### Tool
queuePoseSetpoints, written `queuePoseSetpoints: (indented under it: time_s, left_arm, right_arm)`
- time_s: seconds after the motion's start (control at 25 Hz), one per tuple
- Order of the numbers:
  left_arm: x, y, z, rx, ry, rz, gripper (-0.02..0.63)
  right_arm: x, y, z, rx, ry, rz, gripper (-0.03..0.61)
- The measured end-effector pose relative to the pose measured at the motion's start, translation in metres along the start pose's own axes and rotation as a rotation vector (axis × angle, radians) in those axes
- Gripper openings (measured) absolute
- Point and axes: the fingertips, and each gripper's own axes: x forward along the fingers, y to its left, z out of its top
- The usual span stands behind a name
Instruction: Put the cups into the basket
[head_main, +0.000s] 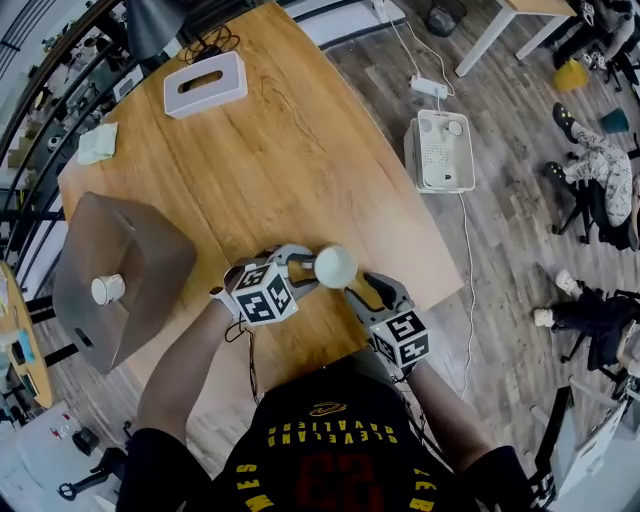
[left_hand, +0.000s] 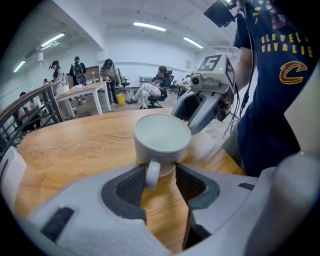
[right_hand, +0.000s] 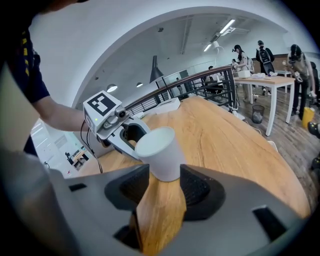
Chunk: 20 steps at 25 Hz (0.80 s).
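A white cup (head_main: 335, 266) with a handle sits near the front edge of the wooden table (head_main: 280, 150). My right gripper (head_main: 352, 285) comes at it from the right, and in the right gripper view it (right_hand: 162, 182) is shut on the cup's (right_hand: 159, 152) lower body. My left gripper (head_main: 300, 270) faces it from the left and is open. In the left gripper view the cup's (left_hand: 161, 139) handle lies between the jaws of the left gripper (left_hand: 160, 175), close to the left pad. A second white cup (head_main: 107, 289) lies in the grey felt basket (head_main: 150, 250) at the table's left edge.
A white tissue box (head_main: 205, 84) stands at the far side of the table, and a pale cloth (head_main: 97, 143) lies at its far left corner. On the floor to the right are a white appliance (head_main: 440, 150) and a power strip (head_main: 428, 87) with cables.
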Motion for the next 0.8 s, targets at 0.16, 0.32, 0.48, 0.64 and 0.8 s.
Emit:
queuePoseSetpoints:
  time_s: [0.16,0.32,0.48,0.64,0.8]
  left_arm:
    - [-0.005,-0.001,-0.001,0.034,0.010,0.032,0.141]
    - [-0.006,0.001,-0.003,0.080,0.029,0.053,0.061]
    - [-0.005,0.002,-0.002,0.042,0.001,0.049,0.058]
    - [-0.004,-0.001,-0.001,0.039,-0.001,0.058,0.057]
    - [-0.003,-0.002,0.001,0.031,-0.004,0.065,0.057]
  right_arm:
    - [-0.002,0.002,0.002,-0.079,0.016,0.030,0.179]
    - [-0.002,-0.003,0.001,-0.231,0.063,0.050,0.179]
    - [0.002,-0.013,0.003,-0.407,0.135,0.066,0.179]
    - [0.004,-0.011,0.004,-0.618,0.193,0.125,0.179]
    - [0.011,-0.008,0.010,-0.820,0.230,0.167,0.179]
